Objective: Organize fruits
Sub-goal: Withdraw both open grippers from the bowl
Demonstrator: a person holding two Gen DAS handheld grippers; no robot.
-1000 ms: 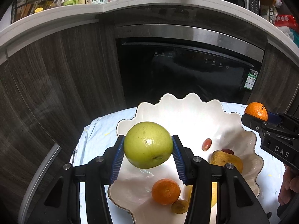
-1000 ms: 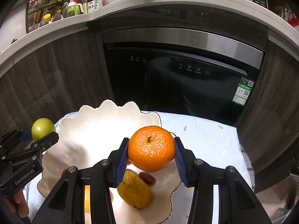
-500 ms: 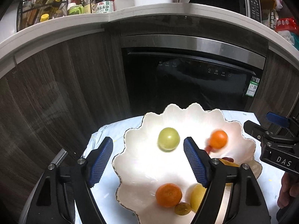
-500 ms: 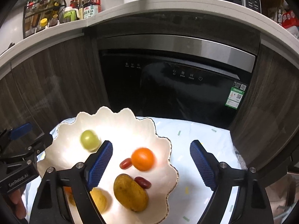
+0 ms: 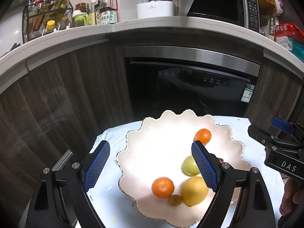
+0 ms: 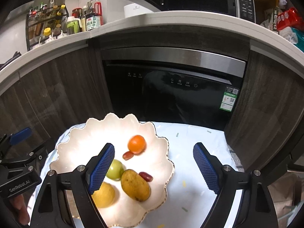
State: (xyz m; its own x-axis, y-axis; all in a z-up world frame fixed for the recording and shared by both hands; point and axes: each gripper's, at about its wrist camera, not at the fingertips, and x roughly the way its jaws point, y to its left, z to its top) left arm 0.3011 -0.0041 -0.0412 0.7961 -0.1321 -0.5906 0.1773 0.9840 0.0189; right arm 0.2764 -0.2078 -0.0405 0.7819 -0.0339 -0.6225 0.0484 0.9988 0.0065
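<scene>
Fruit fills scalloped bowl; left tool, right tool apart, empty.

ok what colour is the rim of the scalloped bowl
White bowl with a thin gold edge along the rim, clearest in the right wrist view.

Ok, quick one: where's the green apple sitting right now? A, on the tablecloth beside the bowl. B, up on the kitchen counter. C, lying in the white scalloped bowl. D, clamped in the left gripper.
C: the green apple lies loose inside the white scalloped bowl, next to the yellow-brown mango, while the left gripper stands open with nothing pressed between its pads.
</scene>
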